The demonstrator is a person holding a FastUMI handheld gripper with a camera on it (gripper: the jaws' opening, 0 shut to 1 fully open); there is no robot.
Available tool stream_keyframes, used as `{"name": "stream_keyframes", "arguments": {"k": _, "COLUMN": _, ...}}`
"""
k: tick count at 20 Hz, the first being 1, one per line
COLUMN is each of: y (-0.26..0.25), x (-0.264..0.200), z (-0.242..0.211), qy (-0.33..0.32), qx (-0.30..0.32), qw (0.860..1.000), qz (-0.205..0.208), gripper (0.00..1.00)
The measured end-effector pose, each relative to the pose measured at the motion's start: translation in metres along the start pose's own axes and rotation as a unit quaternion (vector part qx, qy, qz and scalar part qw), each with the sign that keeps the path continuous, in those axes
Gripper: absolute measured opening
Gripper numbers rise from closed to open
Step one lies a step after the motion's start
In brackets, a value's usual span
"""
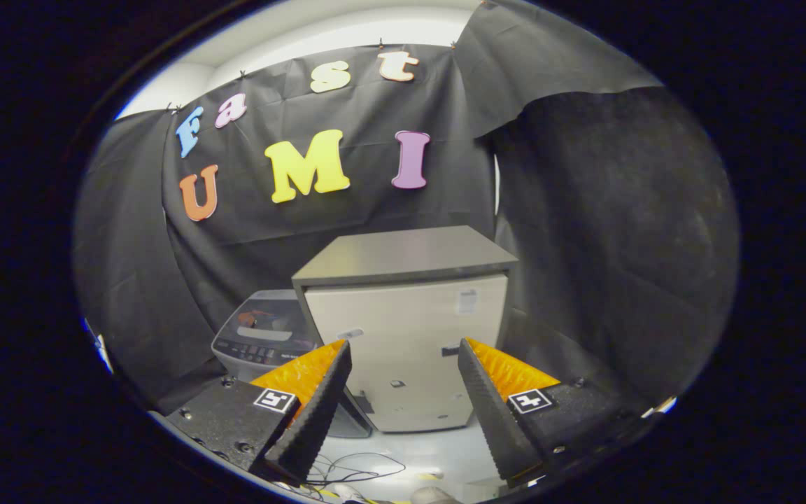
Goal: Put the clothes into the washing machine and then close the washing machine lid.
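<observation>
Gripper-mounted, facing distant cabinet [406,329]

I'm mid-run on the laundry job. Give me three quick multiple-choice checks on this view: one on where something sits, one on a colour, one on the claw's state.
1. Where is the washing machine relative to the boxy cabinet?
A. On top of it
B. Beside it, beyond the finger with the marker tag on the washer's side
C. Between the fingers

2. What colour is the cabinet's front?
A. Red
B. Off-white
C. Green

3. What is the claw doing?
A. Open, holding nothing
B. Shut on clothes
C. Shut on the lid

Answers:
1 B, the washer's control panel shows next to the cabinet, behind that finger.
2 B, the front panel is pale under a grey top.
3 A, the fingers stand wide apart with the cabinet seen between them.
</observation>
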State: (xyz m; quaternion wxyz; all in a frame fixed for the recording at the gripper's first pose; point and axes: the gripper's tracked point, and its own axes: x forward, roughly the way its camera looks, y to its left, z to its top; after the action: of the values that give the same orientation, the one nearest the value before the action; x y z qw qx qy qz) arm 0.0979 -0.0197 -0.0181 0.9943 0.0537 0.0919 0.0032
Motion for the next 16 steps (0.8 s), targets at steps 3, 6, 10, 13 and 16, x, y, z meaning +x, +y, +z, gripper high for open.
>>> {"name": "stream_keyframes", "arguments": {"k": 3, "y": -0.025, "x": -0.031, "z": -0.021, "qy": 0.002, "qx": -0.021, "qw": 1.0, "qz": -0.006, "gripper": 0.96}}
{"name": "stream_keyframes", "arguments": {"k": 6, "y": -0.038, "x": -0.053, "z": -0.033, "qy": -0.001, "qx": -0.035, "qw": 0.999, "qz": -0.012, "gripper": 0.96}}
{"name": "stream_keyframes", "arguments": {"k": 10, "y": -0.04, "x": -0.079, "z": -0.031, "qy": -0.027, "qx": -0.059, "qw": 0.998, "qz": -0.019, "gripper": 0.96}}
{"name": "stream_keyframes", "arguments": {"k": 13, "y": -0.034, "x": -0.089, "z": -0.024, "qy": -0.044, "qx": -0.06, "qw": 0.997, "qz": -0.012, "gripper": 0.96}}
{"name": "stream_keyframes", "arguments": {"k": 16, "y": -0.03, "x": -0.088, "z": -0.026, "qy": -0.042, "qx": -0.053, "qw": 0.998, "qz": -0.008, "gripper": 0.96}}
